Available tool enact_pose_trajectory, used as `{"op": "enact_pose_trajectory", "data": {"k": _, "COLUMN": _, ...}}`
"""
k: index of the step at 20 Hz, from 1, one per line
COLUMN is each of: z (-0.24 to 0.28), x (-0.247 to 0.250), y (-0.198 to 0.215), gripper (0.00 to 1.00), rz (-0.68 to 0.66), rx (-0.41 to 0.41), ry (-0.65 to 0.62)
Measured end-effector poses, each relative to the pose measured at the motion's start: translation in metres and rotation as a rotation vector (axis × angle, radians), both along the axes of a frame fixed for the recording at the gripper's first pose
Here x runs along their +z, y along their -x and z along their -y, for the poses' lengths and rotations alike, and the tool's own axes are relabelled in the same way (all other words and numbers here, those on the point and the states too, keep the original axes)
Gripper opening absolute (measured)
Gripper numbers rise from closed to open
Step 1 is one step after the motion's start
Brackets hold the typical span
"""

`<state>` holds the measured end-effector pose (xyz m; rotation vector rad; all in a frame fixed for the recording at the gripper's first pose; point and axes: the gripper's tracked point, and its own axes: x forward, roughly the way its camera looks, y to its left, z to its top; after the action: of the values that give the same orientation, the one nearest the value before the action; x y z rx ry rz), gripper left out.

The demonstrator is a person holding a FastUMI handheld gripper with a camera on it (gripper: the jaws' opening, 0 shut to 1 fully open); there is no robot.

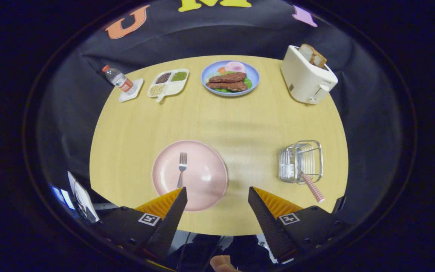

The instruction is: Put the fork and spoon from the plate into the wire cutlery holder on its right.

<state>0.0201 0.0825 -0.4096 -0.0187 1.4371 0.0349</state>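
A pale wood worktop (217, 124) stands against the booth's black cloth wall. The claw (217, 198) hangs wide open and empty over the near edge. The fork (181, 170) lies on the pink plate (206, 177) just ahead of the fingers. To the plate's right, the wire cutlery holder (300, 161) holds a checked-handled utensil (313, 187), its head hidden.

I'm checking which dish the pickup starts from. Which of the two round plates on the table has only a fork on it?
The pink plate, just ahead of the open fingers, holds a lone fork. The blue plate at the table's far side holds food.
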Motion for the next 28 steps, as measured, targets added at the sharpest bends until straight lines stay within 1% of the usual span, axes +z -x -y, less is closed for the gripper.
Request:
{"op": "enact_pose_trajectory", "data": {"k": 3, "z": -0.031, "x": -0.025, "y": 0.012, "gripper": 0.98, "rz": -0.018, "rx": -0.010, "ry": -0.013}}
{"op": "enact_pose_trajectory", "data": {"k": 7, "z": -0.060, "x": -0.064, "y": 0.029, "gripper": 0.97, "rz": -0.071, "rx": -0.076, "ry": -0.037}}
{"op": "enact_pose_trajectory", "data": {"k": 9, "z": -0.067, "x": -0.083, "y": 0.029, "gripper": 0.91, "rz": -0.070, "rx": -0.096, "ry": -0.034}}
{"op": "enact_pose_trajectory", "data": {"k": 11, "z": -0.070, "x": -0.102, "y": 0.031, "gripper": 0.90, "rz": -0.086, "rx": -0.131, "ry": -0.023}}
{"op": "enact_pose_trajectory", "data": {"k": 13, "z": -0.079, "x": -0.117, "y": 0.032, "gripper": 0.76, "rz": -0.096, "rx": -0.161, "ry": -0.037}}
{"op": "enact_pose_trajectory", "data": {"k": 15, "z": -0.081, "x": -0.127, "y": 0.030, "gripper": 0.68, "rz": -0.078, "rx": -0.181, "ry": -0.029}}
{"op": "enact_pose_trajectory", "data": {"k": 17, "z": -0.082, "x": -0.134, "y": 0.031, "gripper": 0.51, "rz": -0.066, "rx": -0.202, "ry": -0.015}}
{"op": "enact_pose_trajectory", "data": {"k": 19, "z": -0.088, "x": -0.141, "y": 0.034, "gripper": 0.39, "rz": -0.071, "rx": -0.221, "ry": -0.029}}
{"op": "enact_pose_trajectory", "data": {"k": 21, "z": -0.085, "x": -0.144, "y": 0.035, "gripper": 0.26, "rz": -0.058, "rx": -0.221, "ry": -0.010}}
{"op": "enact_pose_trajectory", "data": {"k": 23, "z": -0.082, "x": -0.141, "y": 0.035, "gripper": 0.08, "rz": -0.043, "rx": -0.227, "ry": 0.006}}
{"op": "enact_pose_trajectory", "data": {"k": 25, "z": -0.085, "x": -0.138, "y": 0.037, "gripper": 0.08, "rz": -0.039, "rx": -0.203, "ry": -0.011}}
{"op": "enact_pose_trajectory", "data": {"k": 28, "z": -0.078, "x": -0.125, "y": 0.041, "gripper": 0.08, "rz": -0.029, "rx": -0.150, "ry": 0.011}}
